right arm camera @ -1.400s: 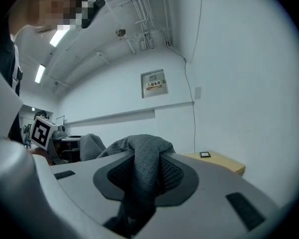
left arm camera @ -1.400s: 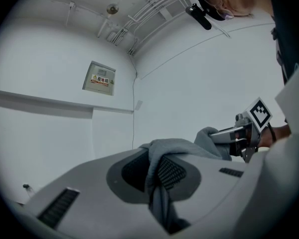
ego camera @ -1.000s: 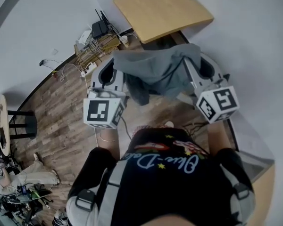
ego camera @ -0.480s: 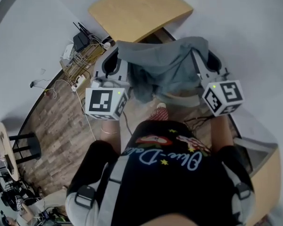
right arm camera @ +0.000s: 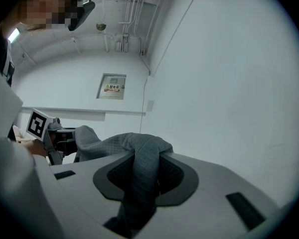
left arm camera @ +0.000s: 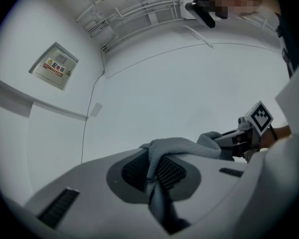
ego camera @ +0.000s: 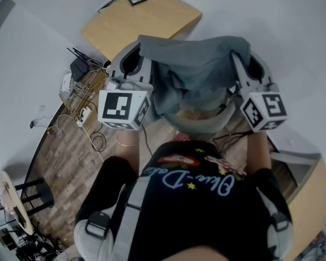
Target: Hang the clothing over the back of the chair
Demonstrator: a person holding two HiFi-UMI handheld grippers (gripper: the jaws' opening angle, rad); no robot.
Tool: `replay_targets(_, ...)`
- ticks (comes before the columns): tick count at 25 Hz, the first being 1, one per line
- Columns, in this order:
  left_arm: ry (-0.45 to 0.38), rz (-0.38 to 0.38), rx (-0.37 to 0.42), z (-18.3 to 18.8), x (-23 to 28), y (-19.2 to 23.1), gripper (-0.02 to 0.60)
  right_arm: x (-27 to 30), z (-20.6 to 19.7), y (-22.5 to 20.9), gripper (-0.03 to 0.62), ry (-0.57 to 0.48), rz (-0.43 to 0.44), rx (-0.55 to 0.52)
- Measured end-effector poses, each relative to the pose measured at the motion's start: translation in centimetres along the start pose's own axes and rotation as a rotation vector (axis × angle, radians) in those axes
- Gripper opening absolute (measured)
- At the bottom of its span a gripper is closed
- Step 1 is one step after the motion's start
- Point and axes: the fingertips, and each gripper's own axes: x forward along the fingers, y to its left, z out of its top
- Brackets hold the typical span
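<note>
While the L gripper (ego camera: pixel 131 64) is clamped on one end of the grey knit garment (ego camera: pixel 198 72), the cloth stretches side to side, its length approx. parallel w/ the curved grey chair back (ego camera: pixel 206 125) seen just below it, to the R gripper (ego camera: pixel 250 64), pinching the other end.

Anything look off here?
Nothing damaged. The grey garment hangs lopsided between the left gripper and right gripper, bunched lower toward the left. Loose cables sprawl on the floor by the wall.
</note>
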Motion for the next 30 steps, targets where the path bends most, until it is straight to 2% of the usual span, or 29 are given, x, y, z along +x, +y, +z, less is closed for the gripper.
replay_targets(4,-0.048,-0.060,0.011,1.7,3.6,-1.0,0.023,0.0,1.3,-2.9,0.088,-0.019,-0.060,-0.020)
replay_targets(10,-0.099,-0.123,-0.025,3.1,7.5,-2.1,0.023,-0.4,2.2,-6.2,0.088,-0.034,-0.132,-0.018)
replay_targets(17,-0.131,-0.147,-0.014,4.9,8.9,-3.6,0.023,-1.2,2.9,-7.6,0.088,-0.040,-0.160,-0.015)
replay_targets(22,-0.073,-0.145,-0.035,1.6,8.4,-3.5,0.023,-0.8,0.7,-7.4,0.089,0.003,-0.141,-0.004)
replay_targets(30,0.048,-0.121,-0.067,-4.3,4.7,-3.2,0.023,-1.3,-4.4,-4.9,0.089,0.102,-0.100,0.045)
